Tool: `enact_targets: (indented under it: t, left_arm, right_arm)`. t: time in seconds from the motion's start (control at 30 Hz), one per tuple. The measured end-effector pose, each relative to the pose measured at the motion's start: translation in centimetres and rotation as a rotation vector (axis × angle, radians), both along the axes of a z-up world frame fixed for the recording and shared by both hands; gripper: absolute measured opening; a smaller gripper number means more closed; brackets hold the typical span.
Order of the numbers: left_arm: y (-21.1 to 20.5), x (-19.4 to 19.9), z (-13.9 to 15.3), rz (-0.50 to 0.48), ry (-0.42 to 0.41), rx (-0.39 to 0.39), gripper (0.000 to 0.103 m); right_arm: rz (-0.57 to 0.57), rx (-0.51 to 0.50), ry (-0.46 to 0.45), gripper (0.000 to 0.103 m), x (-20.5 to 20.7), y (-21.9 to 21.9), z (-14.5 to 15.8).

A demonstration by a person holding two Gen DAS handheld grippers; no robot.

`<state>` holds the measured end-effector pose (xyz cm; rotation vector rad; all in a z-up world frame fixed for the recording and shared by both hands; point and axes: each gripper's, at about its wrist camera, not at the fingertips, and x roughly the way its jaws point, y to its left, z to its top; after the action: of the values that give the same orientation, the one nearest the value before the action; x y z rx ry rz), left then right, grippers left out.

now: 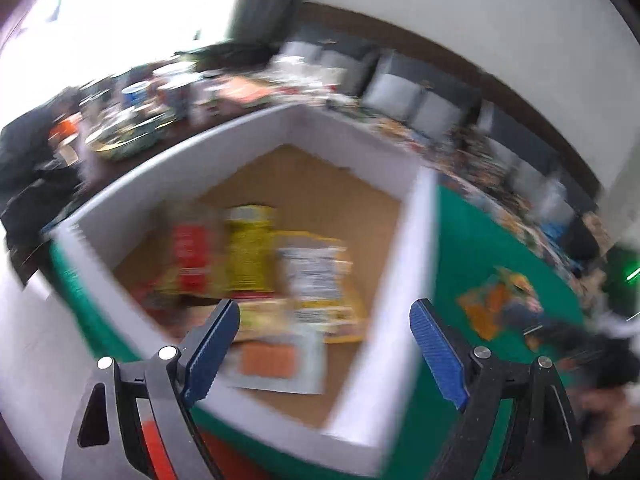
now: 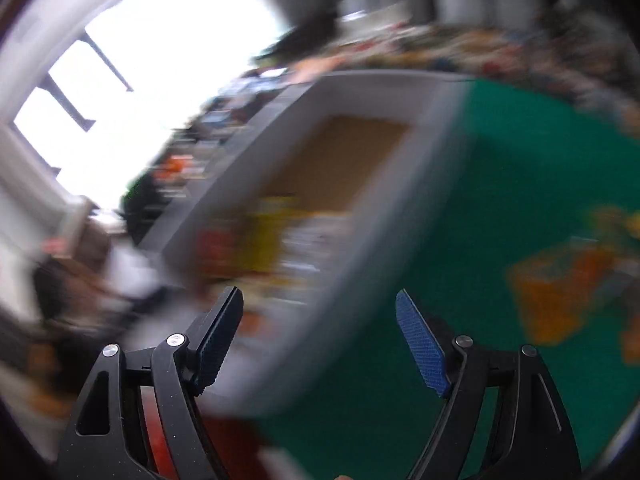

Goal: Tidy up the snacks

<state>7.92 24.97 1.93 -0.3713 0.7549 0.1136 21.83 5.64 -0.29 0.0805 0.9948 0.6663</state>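
Observation:
A white-walled box (image 1: 416, 240) with a brown floor sits on the green table (image 1: 472, 248). Several snack packs lie in it: a red one (image 1: 188, 256), a yellow one (image 1: 250, 252), a white-labelled one (image 1: 316, 276) and a pack with an orange picture (image 1: 268, 360). My left gripper (image 1: 325, 312) is open and empty above the box's near corner. An orange snack bag (image 1: 496, 304) lies on the table right of the box. In the blurred right wrist view my right gripper (image 2: 320, 300) is open and empty over the box's right wall (image 2: 380, 216), with the orange bag (image 2: 560, 292) at right.
A cluttered dark table (image 1: 132, 120) with bowls and cans stands behind the box. Grey sofa cushions (image 1: 412, 100) and scattered items line the far side. A bright window (image 2: 160, 60) is at left. A dark object (image 1: 592, 352) lies at the right edge.

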Motion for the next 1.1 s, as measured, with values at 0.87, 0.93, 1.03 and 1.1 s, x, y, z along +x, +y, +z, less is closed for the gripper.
enact_targets:
  t: [0.87, 0.93, 1.03, 1.1]
  left_arm:
    - [-28.2, 11.8, -15.5, -0.459, 0.172, 0.288, 0.102]
    - [-28.4, 11.9, -15.5, -0.462, 0.166, 0.297, 0.103]
    - [-28.3, 11.8, -15.4, -0.46, 0.165, 0.296, 0.103]
    - [-28.2, 11.8, -15.4, -0.459, 0.165, 0.296, 0.103]
  right_arm:
    - [-0.788, -0.355, -0.049, 0.087, -8.0, -37.2, -12.9]
    - [-0.787, -0.35, -0.047, 0.088, -8.2, -37.3, -13.0]
    - [-0.79, -0.352, -0.045, 0.089, -8.2, -37.2, -13.0]
    - [-0.789, -0.352, -0.045, 0.089, -8.2, -37.2, -13.0]
